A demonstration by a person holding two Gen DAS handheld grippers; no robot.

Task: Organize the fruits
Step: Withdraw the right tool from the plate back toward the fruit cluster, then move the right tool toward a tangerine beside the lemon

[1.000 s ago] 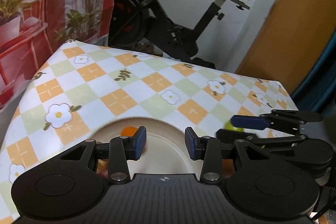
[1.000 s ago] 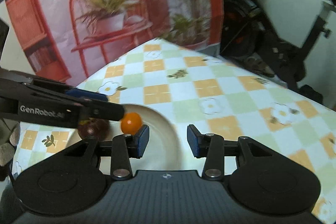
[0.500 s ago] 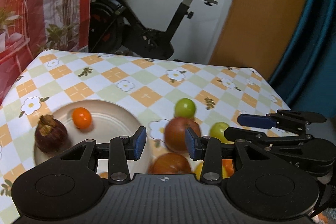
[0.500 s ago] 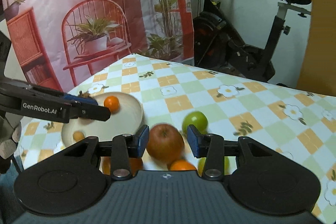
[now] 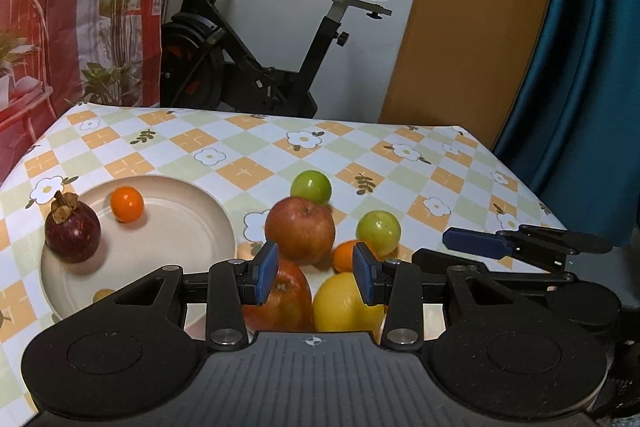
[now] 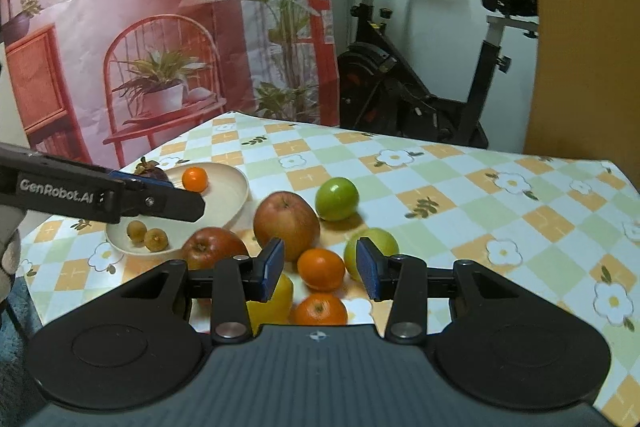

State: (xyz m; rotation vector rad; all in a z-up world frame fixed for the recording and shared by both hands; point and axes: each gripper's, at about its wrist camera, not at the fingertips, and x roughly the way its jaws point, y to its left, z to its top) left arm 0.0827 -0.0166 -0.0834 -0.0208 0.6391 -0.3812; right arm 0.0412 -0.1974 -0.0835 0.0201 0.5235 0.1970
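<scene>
A cream plate (image 5: pixel 172 239) at the left of the table holds a dark mangosteen (image 5: pixel 72 235) and a small orange (image 5: pixel 127 203); the right wrist view also shows two brown longans (image 6: pixel 147 235) on it. Beside the plate lies a loose cluster: two red apples (image 5: pixel 300 229) (image 6: pixel 214 247), two green fruits (image 5: pixel 311 187) (image 5: pixel 378 231), a yellow lemon (image 5: pixel 344 307) and two oranges (image 6: pixel 320 267) (image 6: pixel 320 309). My left gripper (image 5: pixel 316 273) hangs open above the near apple and lemon. My right gripper (image 6: pixel 320 269) is open over the oranges, holding nothing.
The checked floral tablecloth (image 5: pixel 240 147) ends at a far edge with an exercise bike (image 5: pixel 260 59) behind it. A printed backdrop (image 6: pixel 140 27) hangs at the left, an orange panel and a blue curtain (image 5: pixel 580 67) at the right. Bare cloth lies to the right of the fruit.
Both grippers have moved right, from over the plate to the fruit cluster. The plate has slid to the left of both views. Jaw gaps look the same.
</scene>
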